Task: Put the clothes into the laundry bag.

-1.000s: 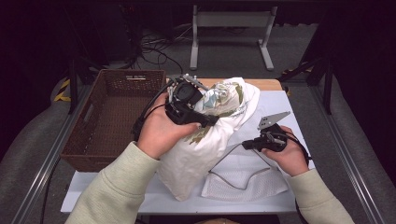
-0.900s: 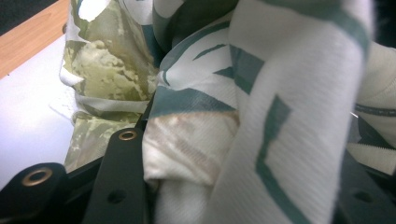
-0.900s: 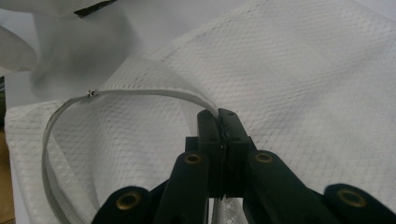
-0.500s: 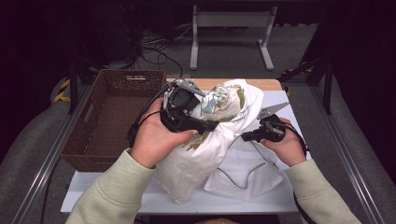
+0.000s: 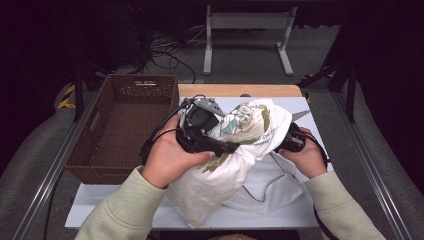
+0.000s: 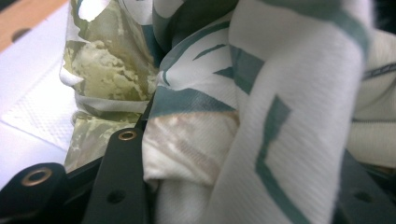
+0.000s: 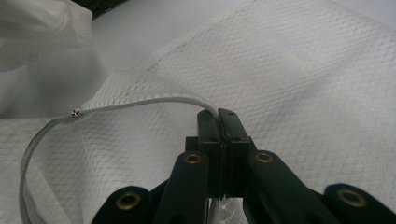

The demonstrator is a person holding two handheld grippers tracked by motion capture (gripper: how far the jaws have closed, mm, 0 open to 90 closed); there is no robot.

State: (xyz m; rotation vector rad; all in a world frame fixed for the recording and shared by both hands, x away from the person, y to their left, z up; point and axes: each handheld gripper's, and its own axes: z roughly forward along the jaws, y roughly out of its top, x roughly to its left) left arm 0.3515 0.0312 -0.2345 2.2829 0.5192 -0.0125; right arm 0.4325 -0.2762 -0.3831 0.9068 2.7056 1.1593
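Note:
A white garment with a green and tan print [image 5: 250, 122] is bunched up and held over the table. My left gripper [image 5: 227, 147] is shut on it, and in the left gripper view the cloth [image 6: 261, 93] fills the gap between both jaws of that gripper [image 6: 233, 186]. A white mesh bag [image 5: 270, 187] lies under the garment's right side. My right gripper [image 7: 219, 116] is shut on the bag's thin edge band [image 7: 140, 103], over the mesh [image 7: 303, 70]. In the high view the right gripper [image 5: 291, 140] is partly covered by the garment.
A brown wicker basket [image 5: 140, 82] stands empty at the left of the table. A white sheet [image 5: 100, 212] covers the tabletop, with a wooden edge [image 5: 240, 90] at the back. Cables and a metal frame [image 5: 245, 20] lie on the floor beyond.
The right gripper has pulled the mesh bag's edge up off the table. The garment has shifted right and now hangs over the front of the right gripper.

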